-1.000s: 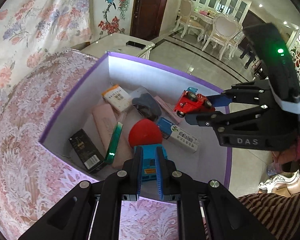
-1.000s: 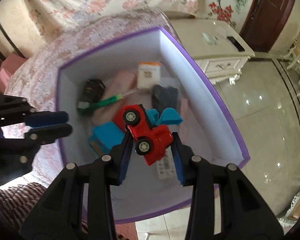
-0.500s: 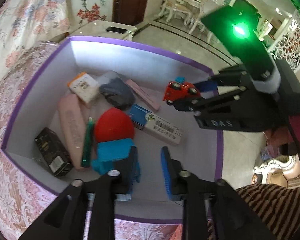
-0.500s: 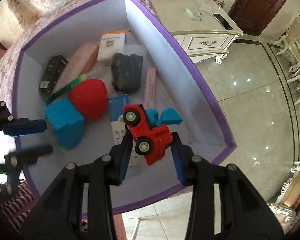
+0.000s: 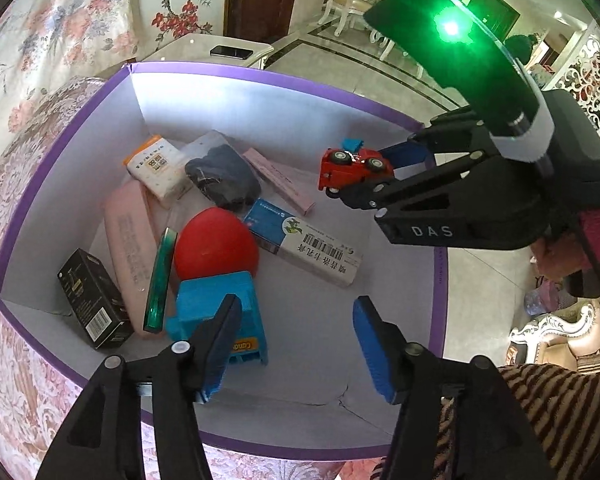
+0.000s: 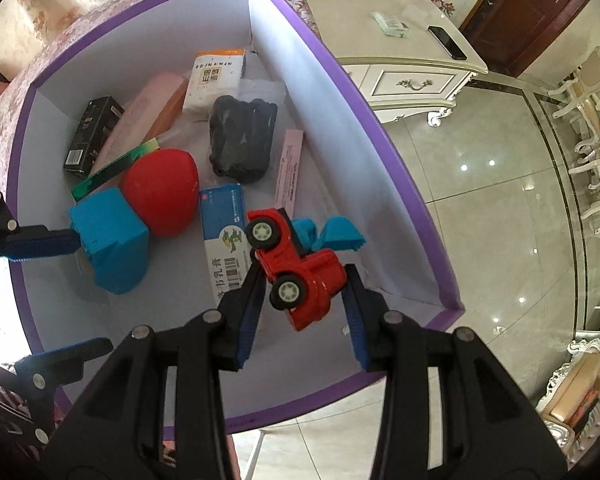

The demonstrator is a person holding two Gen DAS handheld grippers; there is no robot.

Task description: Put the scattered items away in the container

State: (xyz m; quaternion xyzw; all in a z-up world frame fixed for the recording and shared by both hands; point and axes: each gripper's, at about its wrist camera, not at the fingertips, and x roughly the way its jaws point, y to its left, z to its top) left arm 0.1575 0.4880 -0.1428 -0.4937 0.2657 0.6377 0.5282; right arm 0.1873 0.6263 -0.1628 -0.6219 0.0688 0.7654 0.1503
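A purple-rimmed white box (image 5: 260,72) sits on a floral cloth. Inside lies a blue toy with a red dome (image 5: 216,248), also seen in the right wrist view (image 6: 112,244). My left gripper (image 5: 296,340) is open and empty just above the toy's blue base. My right gripper (image 6: 304,312) is shut on a red toy truck with a blue scoop (image 6: 296,264), held above the box's right side; the truck also shows in the left wrist view (image 5: 354,168).
The box (image 6: 380,112) also holds a blue-and-white medicine carton (image 5: 304,246), a dark bundle (image 5: 224,176), a pink case (image 5: 128,232), a black box (image 5: 92,300), a green stick (image 5: 160,276) and a tissue pack (image 5: 156,168). A white cabinet (image 6: 412,68) stands beyond.
My left gripper has opened and let go of the blue and red toy, which now lies in the box. My right gripper moved lower over the box with the truck.
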